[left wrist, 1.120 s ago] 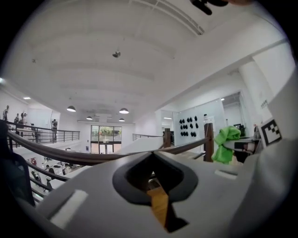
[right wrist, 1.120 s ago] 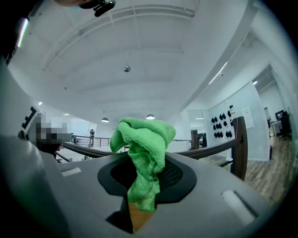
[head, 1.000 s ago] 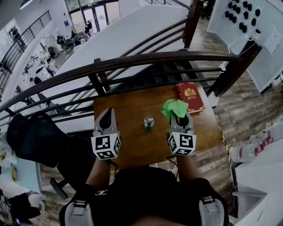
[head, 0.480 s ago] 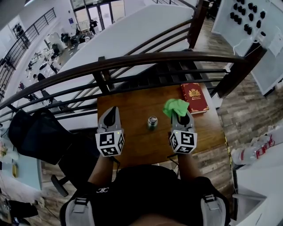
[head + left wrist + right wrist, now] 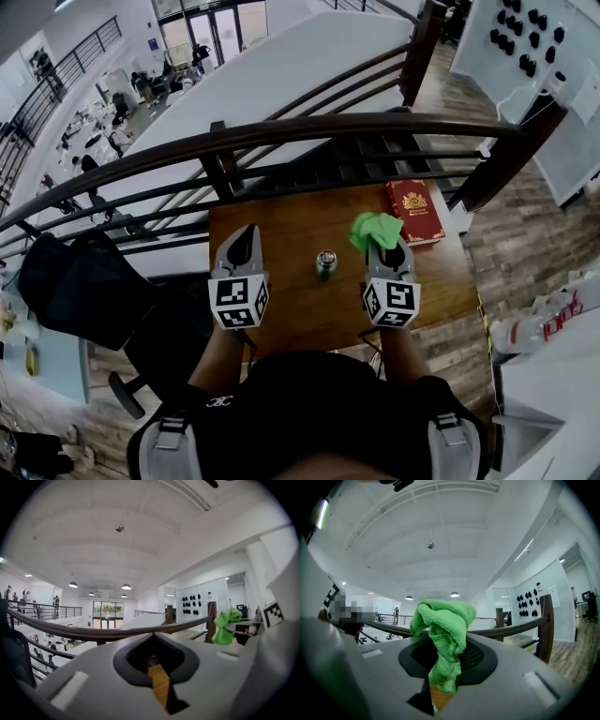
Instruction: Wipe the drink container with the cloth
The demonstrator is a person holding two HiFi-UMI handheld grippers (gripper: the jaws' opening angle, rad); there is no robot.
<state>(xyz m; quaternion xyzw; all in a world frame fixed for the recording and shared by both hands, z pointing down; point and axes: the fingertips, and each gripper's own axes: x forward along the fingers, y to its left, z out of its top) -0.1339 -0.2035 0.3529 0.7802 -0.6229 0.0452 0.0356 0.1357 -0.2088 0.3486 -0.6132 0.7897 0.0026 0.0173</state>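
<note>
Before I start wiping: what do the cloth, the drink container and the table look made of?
The cloth looks like green microfibre or terry: fuzzy, looped pile. The drink container is likely a metal can, with a shiny silvery top, but too small to be sure. The table looks like wood or veneer: brown, faint grain, smooth.

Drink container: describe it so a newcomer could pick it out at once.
Below the dark railing is a wooden table. Near its middle, between the left gripper and right gripper, stands a small can with a silver top. It is the only upright round thing there, unlike the flat red book and the green cloth.
</note>
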